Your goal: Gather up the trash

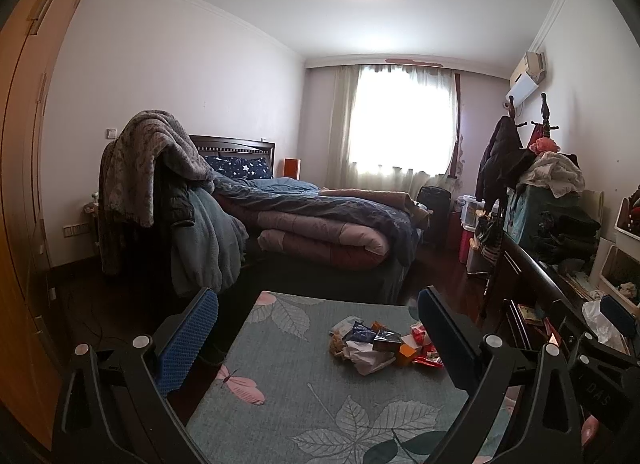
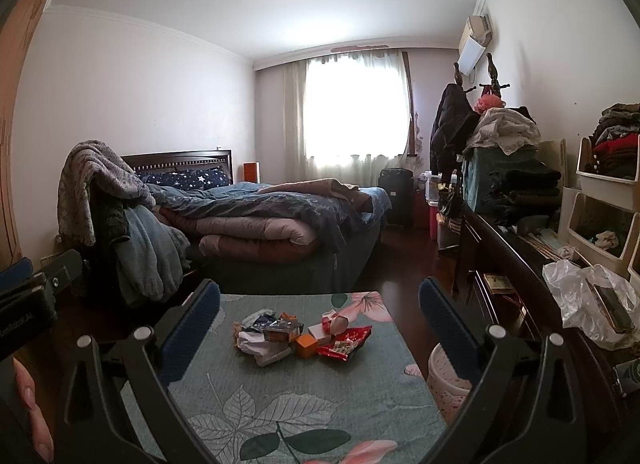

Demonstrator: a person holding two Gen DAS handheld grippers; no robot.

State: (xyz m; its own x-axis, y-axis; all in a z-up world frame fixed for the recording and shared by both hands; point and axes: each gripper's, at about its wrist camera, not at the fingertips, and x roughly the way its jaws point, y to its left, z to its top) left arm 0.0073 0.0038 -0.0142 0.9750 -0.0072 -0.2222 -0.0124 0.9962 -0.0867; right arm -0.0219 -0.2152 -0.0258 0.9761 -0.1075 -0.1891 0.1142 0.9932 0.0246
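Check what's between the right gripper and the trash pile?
Nothing: in the right wrist view only bare leaf-print tablecloth separates the open right gripper from the trash pile.

The leaf-patterned table [image 2: 304, 404] lay bare on its near half, so both grippers had an open run forward to the trash pile [image 2: 300, 334] — heaped around the middle and toward the far end. The left side of the tabletop was clear too. To the right things tightened: a pale bin [image 2: 444, 380] stood just beside the table edge, the dark dresser [image 2: 516, 264] close behind it — and a crumpled plastic bag [image 2: 580, 296] on top.
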